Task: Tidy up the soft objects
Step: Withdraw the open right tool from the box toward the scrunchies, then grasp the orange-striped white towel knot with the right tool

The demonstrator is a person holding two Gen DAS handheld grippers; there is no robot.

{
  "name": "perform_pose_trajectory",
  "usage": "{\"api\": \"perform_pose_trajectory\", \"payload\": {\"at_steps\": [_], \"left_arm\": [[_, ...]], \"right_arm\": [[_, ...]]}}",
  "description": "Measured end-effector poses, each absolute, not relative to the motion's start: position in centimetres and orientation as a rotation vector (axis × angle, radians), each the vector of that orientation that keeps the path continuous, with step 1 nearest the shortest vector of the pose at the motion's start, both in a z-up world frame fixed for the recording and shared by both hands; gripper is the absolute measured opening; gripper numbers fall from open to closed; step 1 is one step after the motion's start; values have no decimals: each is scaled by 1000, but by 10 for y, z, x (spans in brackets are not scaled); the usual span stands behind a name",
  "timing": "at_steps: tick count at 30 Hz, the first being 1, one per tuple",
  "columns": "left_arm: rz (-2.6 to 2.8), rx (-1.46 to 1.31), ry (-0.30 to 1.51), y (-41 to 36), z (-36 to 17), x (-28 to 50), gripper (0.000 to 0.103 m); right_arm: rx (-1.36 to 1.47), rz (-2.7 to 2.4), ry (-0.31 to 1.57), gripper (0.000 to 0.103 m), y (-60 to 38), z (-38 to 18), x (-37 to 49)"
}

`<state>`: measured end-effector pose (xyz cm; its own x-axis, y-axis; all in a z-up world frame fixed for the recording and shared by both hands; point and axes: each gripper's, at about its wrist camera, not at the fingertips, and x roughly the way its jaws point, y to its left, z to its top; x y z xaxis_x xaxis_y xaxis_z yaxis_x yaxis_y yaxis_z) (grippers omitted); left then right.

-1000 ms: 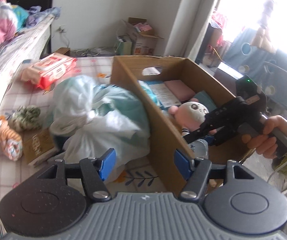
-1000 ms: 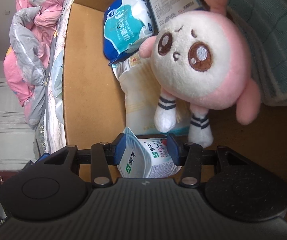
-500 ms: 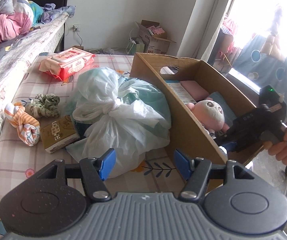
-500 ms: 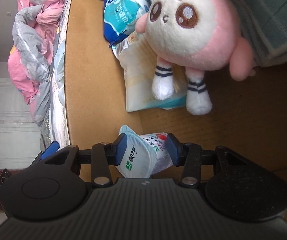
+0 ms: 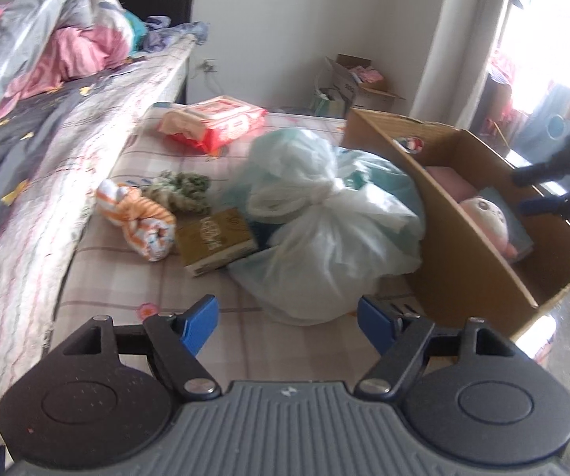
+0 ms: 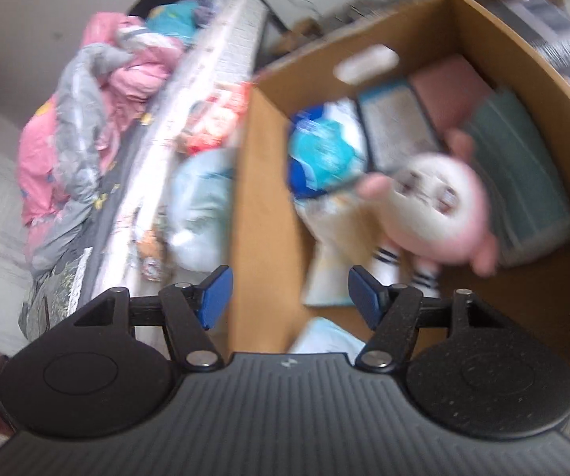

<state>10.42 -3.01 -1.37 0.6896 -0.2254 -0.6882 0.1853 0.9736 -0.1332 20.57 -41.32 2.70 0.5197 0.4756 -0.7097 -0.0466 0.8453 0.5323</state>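
My left gripper (image 5: 288,323) hovers over the checked bedspread, its jaws opening with nothing between them. Just ahead lies a knotted white plastic bag (image 5: 332,222). Left of the bag lie an orange-striped cloth bundle (image 5: 138,218), a green scrunchie (image 5: 181,190) and a small brown carton (image 5: 215,242). My right gripper (image 6: 291,297) hangs above the cardboard box (image 6: 245,238), its jaws opening and empty. A white pouch (image 6: 324,337) lies on the box floor below it. A pink plush doll (image 6: 440,210), a blue pack (image 6: 324,154) and a green towel (image 6: 523,174) fill the box.
A red wet-wipes pack (image 5: 213,123) sits at the far end of the bedspread. A raised bed (image 5: 47,127) with a pink and grey quilt (image 5: 66,39) runs along the left. Another open carton (image 5: 360,83) stands against the far wall. The right view is motion-blurred.
The right gripper let go of the white pouch, widened its jaws and rose above the box. The left gripper swung left away from the box and its jaws widened too.
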Motion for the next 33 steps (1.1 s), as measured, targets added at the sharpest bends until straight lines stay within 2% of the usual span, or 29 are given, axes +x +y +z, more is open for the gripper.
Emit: {"api": "perform_pose_trajectory", "payload": {"at_steps": [5,11,14,19,30,33], "left_arm": [[-120,-103,743,-2,-12,114,78],[78,-73,689,18,-18,154,78],[132,-105,705,28,-27,181,77],[135,-170,755,39,-45,217,74],[124,-219,876,52,-80,265,68],[117,-211,893,50,-84,268,61]], "right_arm": [[372,509,948,66,-336,56,220],[325,710,1048,66,-233,57,274],[317,747,1145,66,-178,39,312],[283,740,1305,58,-106,-14,370],[223,719,1441,55,-35,-92,432],[228,714,1462,54,-29,-103,437]]}}
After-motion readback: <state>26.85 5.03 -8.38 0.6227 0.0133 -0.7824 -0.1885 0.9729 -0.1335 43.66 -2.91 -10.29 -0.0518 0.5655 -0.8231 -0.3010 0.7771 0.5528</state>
